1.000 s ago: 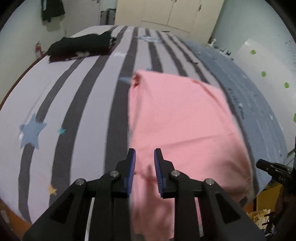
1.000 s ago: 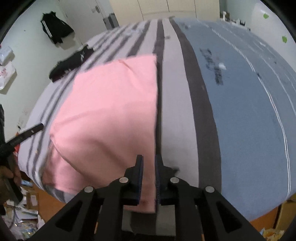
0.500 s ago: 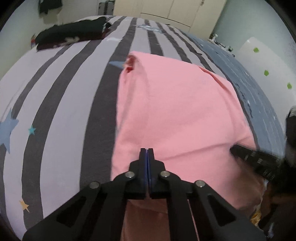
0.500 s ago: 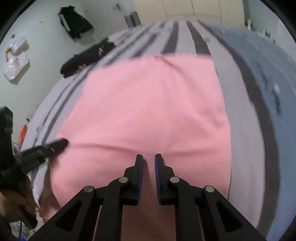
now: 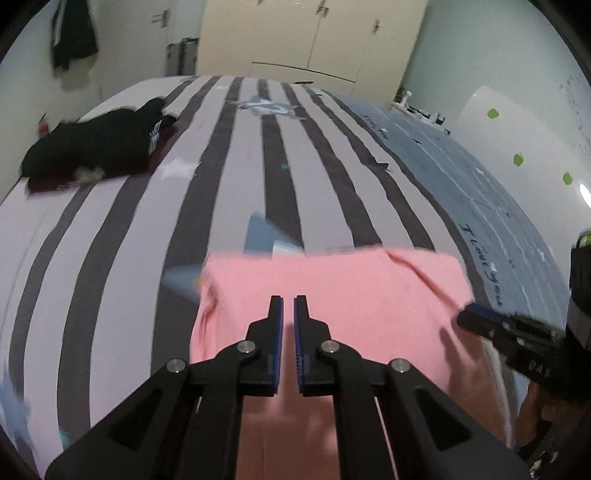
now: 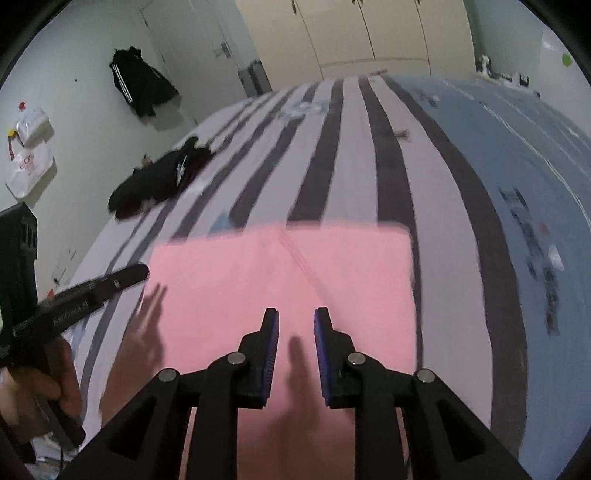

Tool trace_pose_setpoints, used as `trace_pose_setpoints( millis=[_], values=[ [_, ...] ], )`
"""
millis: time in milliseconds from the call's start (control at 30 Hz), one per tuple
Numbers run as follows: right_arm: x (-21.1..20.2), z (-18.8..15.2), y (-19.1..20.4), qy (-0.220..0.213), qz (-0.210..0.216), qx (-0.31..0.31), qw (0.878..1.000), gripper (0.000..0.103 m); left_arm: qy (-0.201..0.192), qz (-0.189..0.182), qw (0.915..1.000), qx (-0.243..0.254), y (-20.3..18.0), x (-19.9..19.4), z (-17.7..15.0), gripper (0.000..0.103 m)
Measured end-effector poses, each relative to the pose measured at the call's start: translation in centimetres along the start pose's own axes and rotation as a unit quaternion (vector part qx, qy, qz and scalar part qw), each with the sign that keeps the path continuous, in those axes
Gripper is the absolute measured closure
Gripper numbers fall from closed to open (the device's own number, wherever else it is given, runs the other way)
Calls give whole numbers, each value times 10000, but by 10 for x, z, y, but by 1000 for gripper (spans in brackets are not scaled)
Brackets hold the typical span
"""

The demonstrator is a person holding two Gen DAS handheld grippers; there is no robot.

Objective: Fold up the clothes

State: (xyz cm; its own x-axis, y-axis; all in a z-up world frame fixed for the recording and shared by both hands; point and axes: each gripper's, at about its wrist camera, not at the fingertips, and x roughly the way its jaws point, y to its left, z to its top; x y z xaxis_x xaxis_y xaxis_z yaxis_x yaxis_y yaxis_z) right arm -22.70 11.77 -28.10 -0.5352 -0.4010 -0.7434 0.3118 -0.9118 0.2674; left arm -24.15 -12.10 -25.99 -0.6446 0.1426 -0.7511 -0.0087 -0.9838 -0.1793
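Folded pink garment (image 6: 280,295) lies flat on the striped bedspread (image 6: 332,155).

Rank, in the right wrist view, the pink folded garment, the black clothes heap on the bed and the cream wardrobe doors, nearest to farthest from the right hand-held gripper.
1. Pink folded garment, directly under the right hand-held gripper.
2. Black clothes heap, on the bed, far left.
3. Cream wardrobe doors, beyond the bed's far end.

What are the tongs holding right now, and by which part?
Nothing, as far as the views show. The left tongs and right tongs hover over the pink garment with no cloth between their pads; the right jaws are opening.
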Motion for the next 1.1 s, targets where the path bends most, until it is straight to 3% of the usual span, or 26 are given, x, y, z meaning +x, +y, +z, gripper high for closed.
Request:
trace_pose_setpoints(
  millis=[200, 333, 467, 633, 667, 733, 867, 967, 1033, 1100],
  values=[
    [60, 36, -13, 60, -244, -111, 9996, 85, 381, 519, 9976, 242, 14, 52, 2, 101],
    [75, 35, -38, 154, -334, -50, 9993, 101, 290, 489, 9984, 80, 23, 48, -3, 101],
    [68, 38, -69, 65, -346, 250, 9991, 103, 131, 614, 9974, -361, 41, 44, 3, 101],
    [67, 47, -70, 11, -439, 150, 9989, 103, 34, 949, 9920, -836, 61, 36, 8, 101],
    [63, 51, -69, -48, -474, 166, 9987, 103, -38, 913, 9915, -923, 63, 32, 12, 101],
    [56, 56, -62, -168, -496, 109, 9986, 89, -138, 727, 9933, -893, 58, 27, 20, 100],
    [58, 61, -36, -121, -19, -89, 9999, 89, 17, 55, 9992, -400, 19, 40, 32, 100],
    [69, 59, -12, 30, 338, -244, 9991, 89, 224, -424, 9987, -175, -10, 57, 32, 100],
    [80, 54, 1, 148, 489, -295, 9983, 89, 318, -340, 9989, -28, -19, 69, 28, 100],
    [89, 49, 7, 226, 489, -370, 9979, 89, 504, -4, 9987, -37, -15, 83, 21, 100]
  ],
)
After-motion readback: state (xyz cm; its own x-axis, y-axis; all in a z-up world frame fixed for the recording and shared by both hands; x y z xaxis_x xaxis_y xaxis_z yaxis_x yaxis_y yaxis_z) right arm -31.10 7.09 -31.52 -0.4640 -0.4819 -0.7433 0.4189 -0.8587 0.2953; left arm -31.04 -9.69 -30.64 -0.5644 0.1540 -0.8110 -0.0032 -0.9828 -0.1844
